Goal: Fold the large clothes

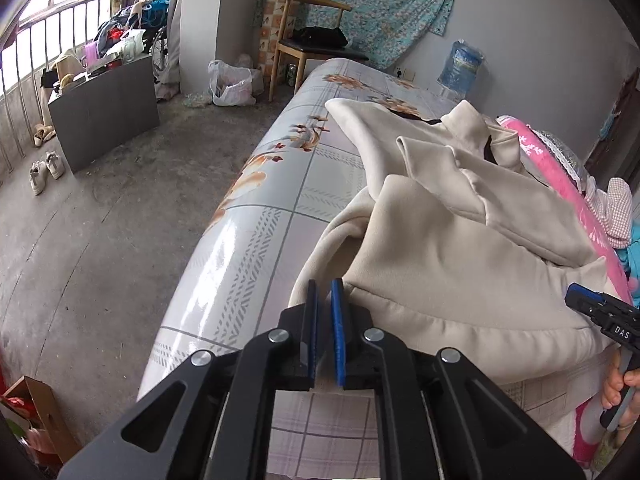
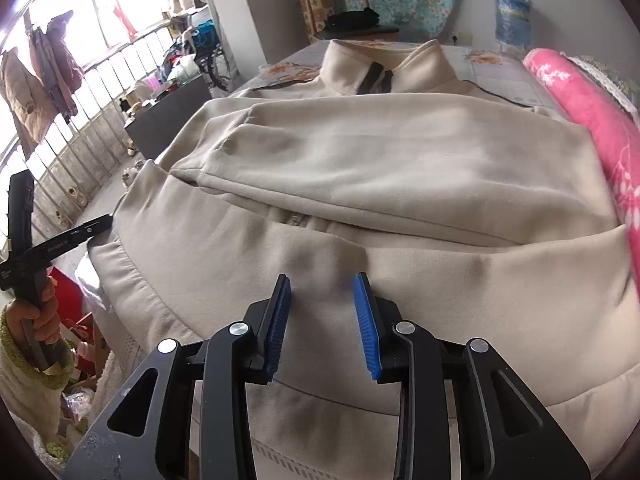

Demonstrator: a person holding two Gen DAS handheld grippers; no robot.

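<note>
Since the cream jacket (image 2: 360, 152) is spread soft and bulky across the bed (image 1: 256, 216), a thick, limp fold is expected; its near hem is best pinched. The left gripper (image 1: 324, 296) is closed, empty, while cloth is straddled by the right gripper (image 2: 322, 292), whose pads are parted.

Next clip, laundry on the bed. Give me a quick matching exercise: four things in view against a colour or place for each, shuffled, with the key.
Things:
1. jacket
2. rolled blanket
3. wooden chair
4. pair of shoes

Descriptions:
A. pink, along the far side of the bed
B. on the concrete floor near the railing
C. cream, spread over the bed with its sleeves folded in
D. beyond the end of the bed, dark clothing on its seat

Pairs: 1-C, 2-A, 3-D, 4-B
</note>
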